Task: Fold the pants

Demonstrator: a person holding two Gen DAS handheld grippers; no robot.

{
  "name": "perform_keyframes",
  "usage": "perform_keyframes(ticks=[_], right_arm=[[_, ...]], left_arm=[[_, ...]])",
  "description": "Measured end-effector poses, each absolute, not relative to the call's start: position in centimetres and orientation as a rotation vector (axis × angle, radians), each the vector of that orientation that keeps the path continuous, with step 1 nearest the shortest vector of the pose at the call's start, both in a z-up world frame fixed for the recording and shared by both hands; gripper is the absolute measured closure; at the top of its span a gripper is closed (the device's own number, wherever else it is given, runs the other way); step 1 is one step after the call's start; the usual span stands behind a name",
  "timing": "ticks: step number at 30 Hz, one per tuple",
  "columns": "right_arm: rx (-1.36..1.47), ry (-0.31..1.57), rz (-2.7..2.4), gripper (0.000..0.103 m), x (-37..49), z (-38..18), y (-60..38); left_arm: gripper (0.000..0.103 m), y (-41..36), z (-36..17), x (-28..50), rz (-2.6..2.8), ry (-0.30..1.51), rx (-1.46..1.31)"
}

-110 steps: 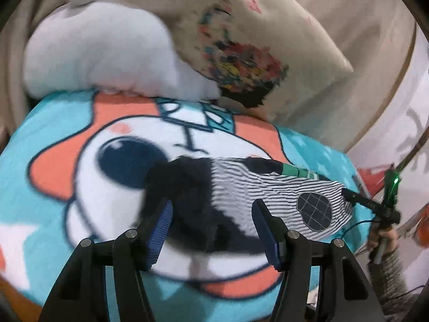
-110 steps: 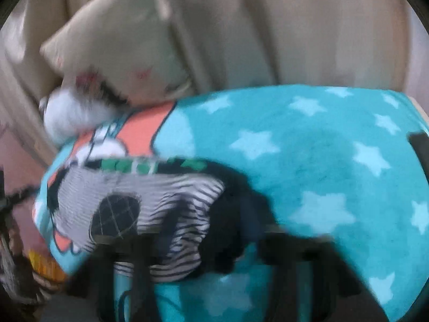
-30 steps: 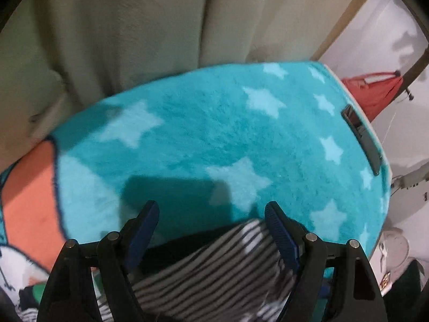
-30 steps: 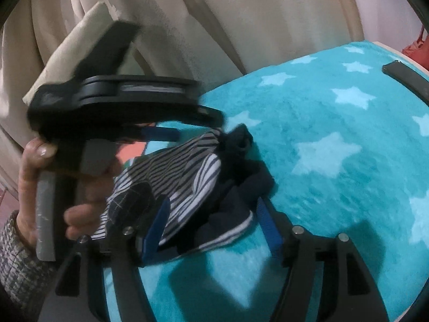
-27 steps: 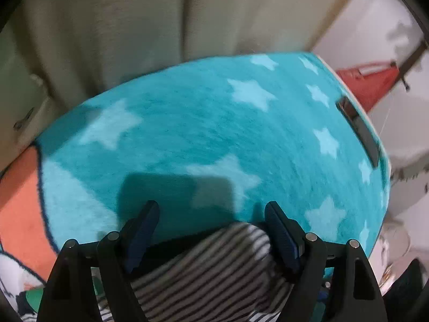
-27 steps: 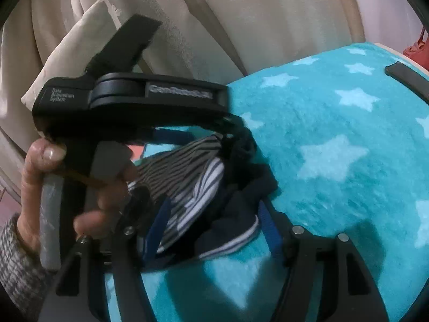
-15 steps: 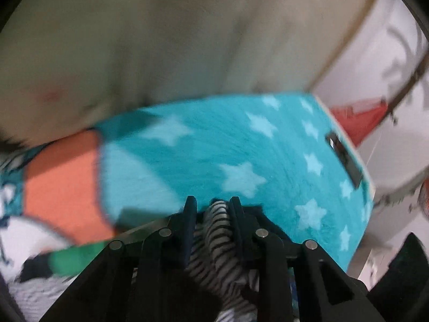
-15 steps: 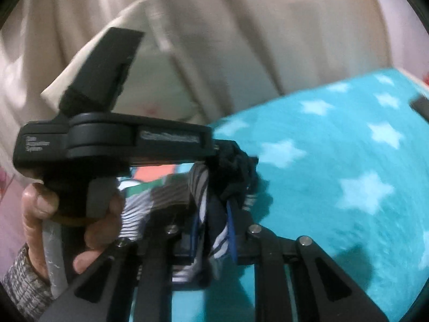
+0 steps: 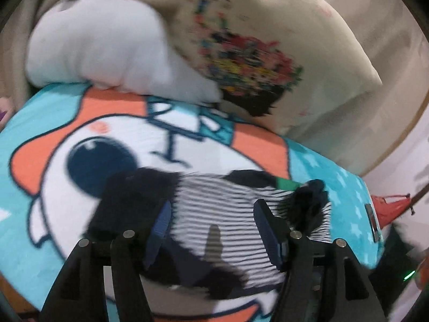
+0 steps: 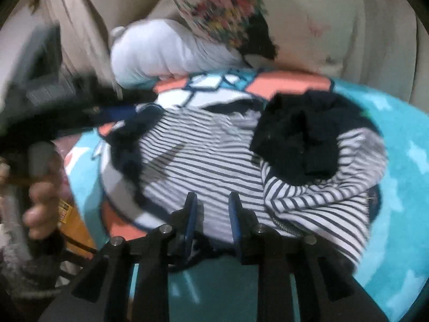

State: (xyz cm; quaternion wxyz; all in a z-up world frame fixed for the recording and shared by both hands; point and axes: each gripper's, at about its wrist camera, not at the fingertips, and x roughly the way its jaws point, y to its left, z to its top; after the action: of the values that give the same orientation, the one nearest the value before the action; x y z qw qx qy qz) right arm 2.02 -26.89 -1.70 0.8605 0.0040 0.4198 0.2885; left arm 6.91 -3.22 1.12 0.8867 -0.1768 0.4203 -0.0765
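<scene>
Striped pants [image 9: 228, 214] bunched on the blanket [image 9: 53, 123].
Left gripper [image 9: 211, 222] hovers with fingers spread wide; right gripper [image 10: 213, 214] is nearly closed, seemingly pinching nothing. Only the right view shows the hand [image 10: 40, 201] holding the left tool.

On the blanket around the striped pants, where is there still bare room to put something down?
Bare teal starred blanket lies right of the pants, out to the bed's edge. A smaller bare patch is the cartoon eye left of them. It is crowded behind, where the white plush and printed pillow sit close to the pants.
</scene>
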Motion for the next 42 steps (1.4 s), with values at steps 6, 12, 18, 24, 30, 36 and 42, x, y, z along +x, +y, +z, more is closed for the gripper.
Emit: perform_keyframes(ticks=[6, 12, 18, 24, 30, 36, 42], right_arm=[[-0.046, 0.757, 0.34, 0.046, 3.0, 2.1, -29.8], [-0.124, 0.767, 0.223, 0.049, 6.5, -0.5, -28.3], [-0.189, 0.881, 0.254, 0.039, 7.7, -2.8, -25.8], [-0.117, 0.695, 0.322, 0.041, 3.7, 1.8, -24.1], [-0.112, 0.9, 0.476, 0.047, 5.1, -4.0, -18.5], [-0.137, 0.767, 0.483, 0.05, 3.1, 0.1, -19.9], [-0.091, 0.741, 0.139, 0.088, 7.2, 2.5, -26.8]], left_arm=[[0.035, -1.7, 0.2, 5.7, -0.118, 0.837, -0.38], [0.035, 0.6, -0.6, 4.7, -0.055, 0.83, -0.35], [0.032, 1.6, -4.4, 5.3, 0.025, 0.955, -0.292], [0.03, 1.8, -4.6, 4.6, 0.013, 0.919, -0.294], [0.03, 4.3, -2.2, 2.6, -0.001, 0.846, -0.398], [0.03, 6.5, -1.5, 1.5, 0.038, 0.811, -0.42], [0.03, 6.2, -2.0, 1.7, 0.028, 0.821, -0.436]])
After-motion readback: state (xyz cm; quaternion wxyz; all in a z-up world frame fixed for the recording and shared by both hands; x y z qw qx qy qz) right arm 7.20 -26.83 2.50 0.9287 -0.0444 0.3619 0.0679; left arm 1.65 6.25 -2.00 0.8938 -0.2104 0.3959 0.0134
